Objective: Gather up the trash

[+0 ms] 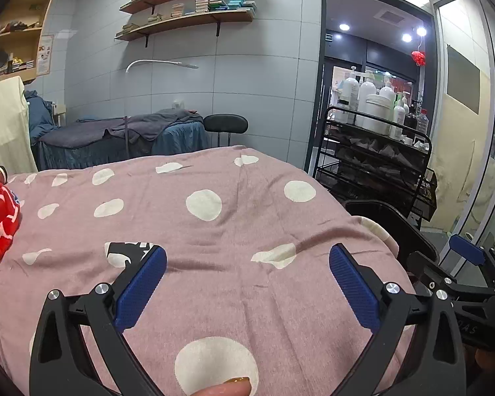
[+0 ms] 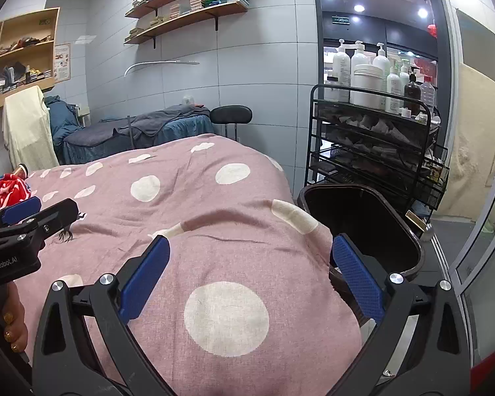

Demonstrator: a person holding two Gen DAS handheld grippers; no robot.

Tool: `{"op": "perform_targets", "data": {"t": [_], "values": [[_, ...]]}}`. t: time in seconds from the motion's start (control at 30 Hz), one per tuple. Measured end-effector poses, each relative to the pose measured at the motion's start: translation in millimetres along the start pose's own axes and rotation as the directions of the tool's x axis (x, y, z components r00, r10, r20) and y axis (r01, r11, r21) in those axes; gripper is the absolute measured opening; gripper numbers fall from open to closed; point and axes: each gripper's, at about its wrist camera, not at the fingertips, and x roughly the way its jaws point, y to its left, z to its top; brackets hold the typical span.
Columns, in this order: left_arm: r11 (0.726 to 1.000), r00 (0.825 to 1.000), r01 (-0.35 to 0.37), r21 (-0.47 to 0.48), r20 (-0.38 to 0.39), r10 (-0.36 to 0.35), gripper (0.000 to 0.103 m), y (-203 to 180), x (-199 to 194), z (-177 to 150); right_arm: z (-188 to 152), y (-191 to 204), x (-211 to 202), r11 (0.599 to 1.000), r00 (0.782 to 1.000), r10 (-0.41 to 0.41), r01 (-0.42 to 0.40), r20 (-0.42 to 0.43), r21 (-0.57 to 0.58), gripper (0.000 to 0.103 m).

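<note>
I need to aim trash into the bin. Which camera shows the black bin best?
The right wrist view: the bin shows its whole open mouth beside the bed. The left wrist view catches only part of its dark rim past the bed's corner.

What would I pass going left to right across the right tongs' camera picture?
Other tongs → red patterned cloth → pink dotted blanket → black bin → black cart of bottles → glass wall.

"GenRobot.AI" in white on the black body of the left gripper (image 2: pixel 33 213), other lettering unreadable
</note>
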Motion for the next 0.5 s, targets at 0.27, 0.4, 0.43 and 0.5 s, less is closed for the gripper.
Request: {"op": "perform_targets", "data": {"t": [0.27, 0.4, 0.43, 0.5], "values": [[1.000, 1.000, 0.003, 0.010, -0.005, -0.003, 0.098, -2.0, -2.4, -1.2, 0.4, 1.9, -0.4, 1.000, 1.000, 0.005, -0.005, -0.002, -0.001, 0.098], [1.000, 1.000, 0.004, 0.010, -0.004, -0.004, 0.098, -2.4, -2.8, -1.5, 0.7, 2.2, -0.5, 1.000, 1.000, 0.005, -0.005, -0.002, -0.004, 0.098], [1.000, 1.000, 0.004, 0.010, -0.003, -0.004, 0.098, -2.4, -3.0, -1.6, 1.2, 2.2, -0.4, 1.000, 1.000, 0.005, -0.005, -0.002, -0.006, 0.098], [1.000, 1.000, 0.002, 0.011, -0.003, -0.002, 0.098, -2.8, -3.1, -1.6, 1.2, 2.2, -0.2, 1.000, 1.000, 0.006, -0.006, -0.003, -0.003, 0.098]]}}
